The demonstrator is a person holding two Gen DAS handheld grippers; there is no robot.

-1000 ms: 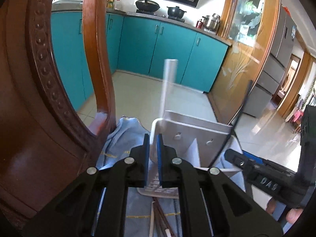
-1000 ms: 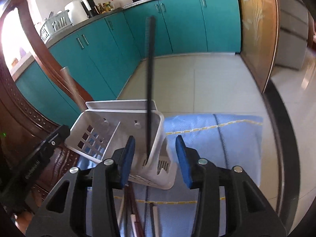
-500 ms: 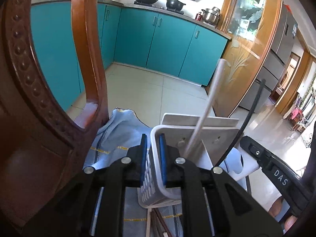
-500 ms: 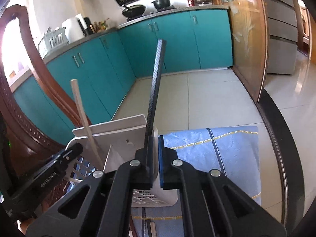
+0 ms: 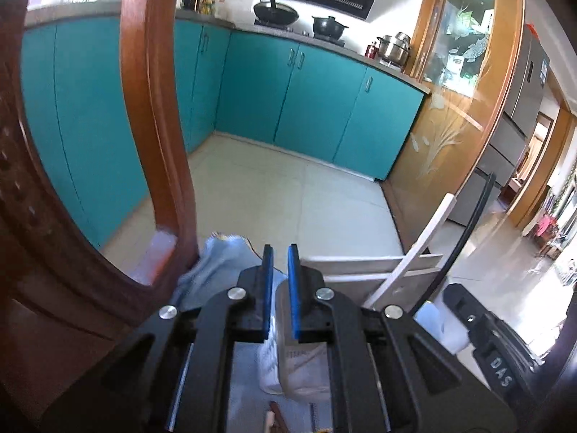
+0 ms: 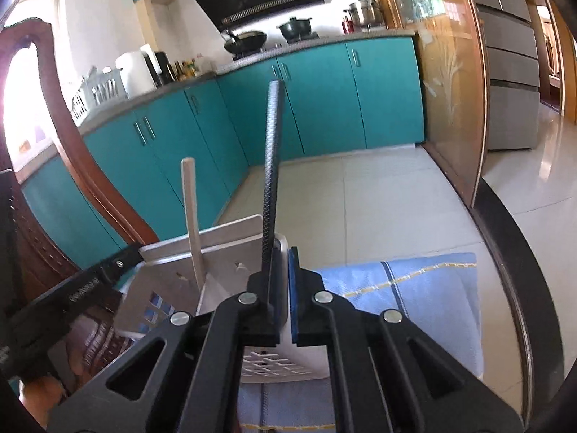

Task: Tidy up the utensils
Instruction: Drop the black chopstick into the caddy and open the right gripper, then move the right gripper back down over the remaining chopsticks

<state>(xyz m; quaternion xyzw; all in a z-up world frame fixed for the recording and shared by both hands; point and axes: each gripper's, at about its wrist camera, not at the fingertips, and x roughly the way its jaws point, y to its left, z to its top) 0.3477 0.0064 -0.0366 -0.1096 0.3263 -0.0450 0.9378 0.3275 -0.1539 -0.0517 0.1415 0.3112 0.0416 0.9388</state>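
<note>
A white slotted utensil holder (image 6: 230, 249) stands on a blue cloth (image 6: 414, 288). A black utensil handle (image 6: 271, 166) and a pale wooden handle (image 6: 190, 216) stick up out of it. My right gripper (image 6: 283, 270) is shut on the holder's right wall. My left gripper (image 5: 279, 270) is shut on the holder's left rim (image 5: 285, 310). In the left wrist view the holder (image 5: 360, 274) tilts right, with the pale handle (image 5: 418, 249) and the black handle (image 5: 468, 227) leaning right.
A carved wooden chair back (image 5: 155, 108) rises close on the left. More utensils (image 5: 274, 418) lie on the cloth under the grippers. Teal kitchen cabinets (image 5: 306, 101) and tiled floor lie beyond. The dark table edge (image 6: 505, 252) curves on the right.
The right gripper closed on the holder's right wall. Both grippers have raised and tipped the holder, and the two handles have swung over to lean right in the left view.
</note>
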